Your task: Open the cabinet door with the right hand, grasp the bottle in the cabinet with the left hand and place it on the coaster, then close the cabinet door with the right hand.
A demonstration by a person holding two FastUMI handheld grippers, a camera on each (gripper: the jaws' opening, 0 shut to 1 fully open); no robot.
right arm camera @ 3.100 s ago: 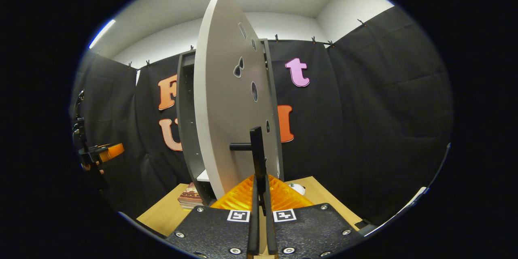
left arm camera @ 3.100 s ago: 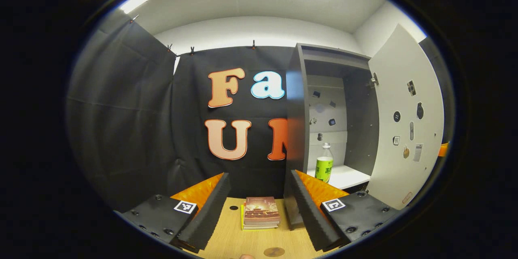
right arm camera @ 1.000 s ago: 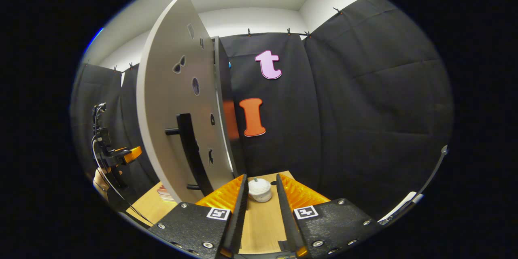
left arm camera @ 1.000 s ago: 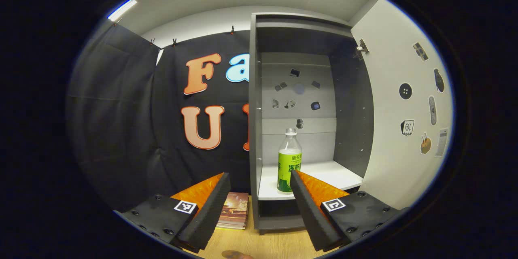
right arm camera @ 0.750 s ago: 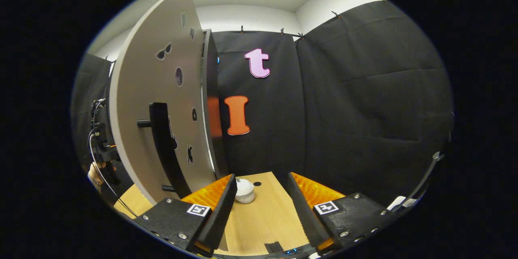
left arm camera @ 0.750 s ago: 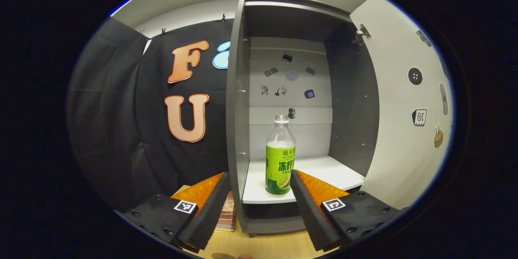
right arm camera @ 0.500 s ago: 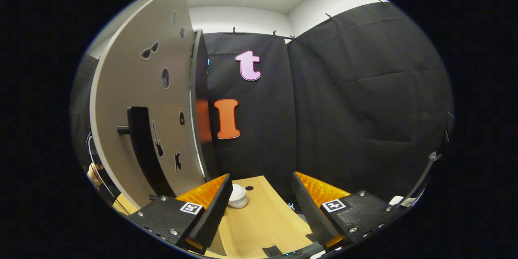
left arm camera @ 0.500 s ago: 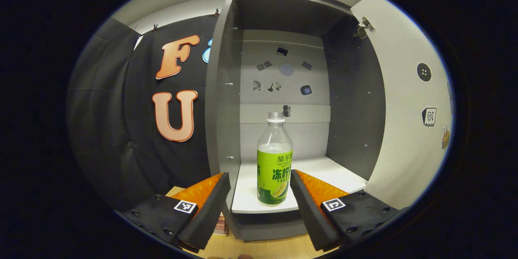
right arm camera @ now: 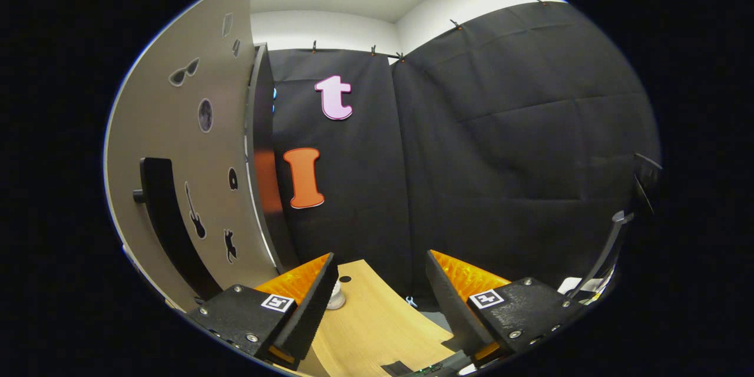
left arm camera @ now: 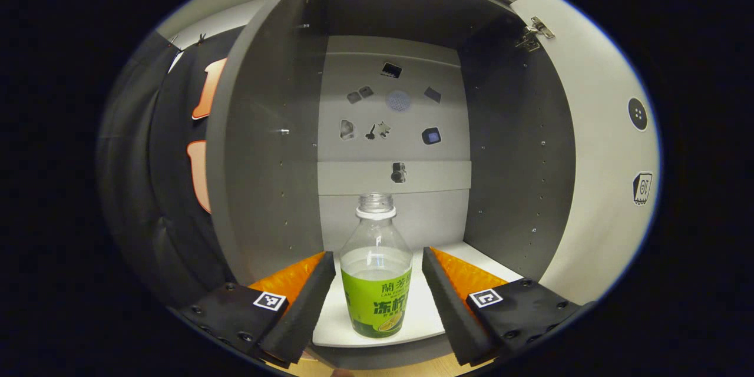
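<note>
In the left gripper view a clear bottle (left arm camera: pixel 377 283) with a green label stands upright on the white shelf (left arm camera: pixel 424 312) of the open grey cabinet (left arm camera: pixel 265 147). My left gripper (left arm camera: pixel 377 262) is open, one finger on each side of the bottle, with a gap to both. The cabinet door (left arm camera: pixel 595 147) stands swung out at the right. In the right gripper view the same door (right arm camera: pixel 188 165) with its black handle (right arm camera: pixel 168 224) is at the left, and my right gripper (right arm camera: pixel 380 268) is open over the wooden table (right arm camera: pixel 377 330), apart from the handle.
A small white object (right arm camera: pixel 336 297) sits on the table by a round hole (right arm camera: pixel 345 278), partly behind my right gripper's left finger. Stickers dot the cabinet's back panel (left arm camera: pixel 394 123) and the door. Black cloth walls close the booth.
My left gripper moved forward to the cabinet, so the bottle now stands between its fingers. My right gripper let go of the door handle, opened, and swung away to the right.
</note>
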